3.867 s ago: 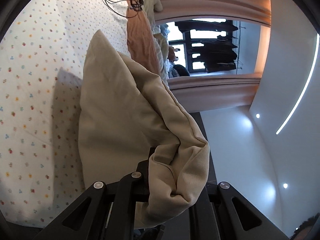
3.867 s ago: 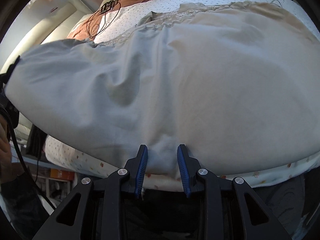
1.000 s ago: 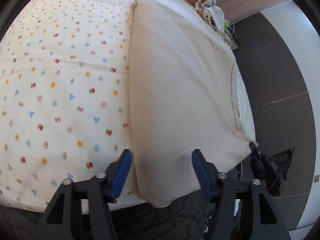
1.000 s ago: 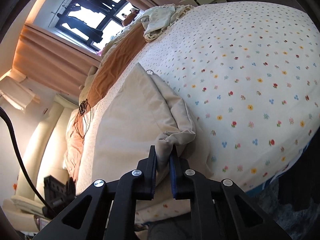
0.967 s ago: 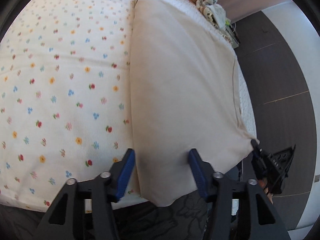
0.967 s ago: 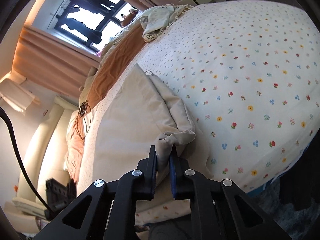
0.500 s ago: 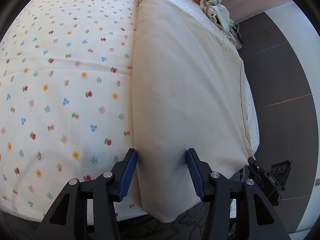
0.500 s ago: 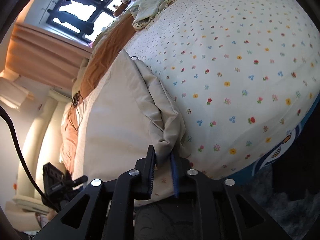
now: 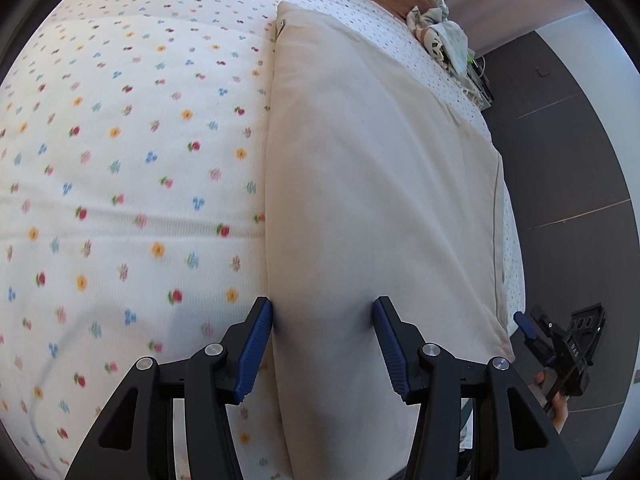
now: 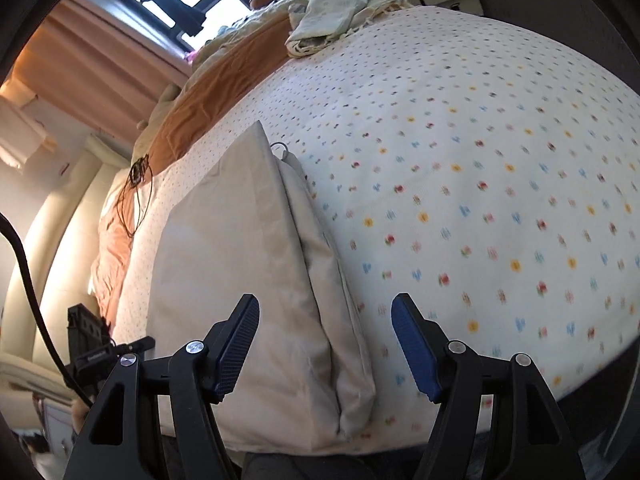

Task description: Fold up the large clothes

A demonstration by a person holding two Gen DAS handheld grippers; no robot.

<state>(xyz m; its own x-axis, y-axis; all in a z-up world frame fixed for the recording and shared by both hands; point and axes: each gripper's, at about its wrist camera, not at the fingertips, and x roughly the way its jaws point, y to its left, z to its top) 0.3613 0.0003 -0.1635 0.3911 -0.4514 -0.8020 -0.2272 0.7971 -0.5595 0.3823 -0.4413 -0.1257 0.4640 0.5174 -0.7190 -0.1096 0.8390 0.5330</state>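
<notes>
Garment [image 9: 372,184] lies folded between both open grippers' jaws.

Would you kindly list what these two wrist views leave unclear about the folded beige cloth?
- Left wrist: the beige cloth's near end runs below the frame, partly behind the left gripper.
- Right wrist: layer count at the stacked edge is unclear.
- Both: the garment's type is unreadable.

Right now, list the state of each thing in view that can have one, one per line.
Left claw: open, holding nothing, fingers straddling the cloth's near edge.
Right claw: open, holding nothing, above the cloth's layered edge.
Beige cloth: folded into a long strip, lying flat on the bed.
Floral sheet: spread over the bed.
Curtains: drawn aside from the window.
</notes>
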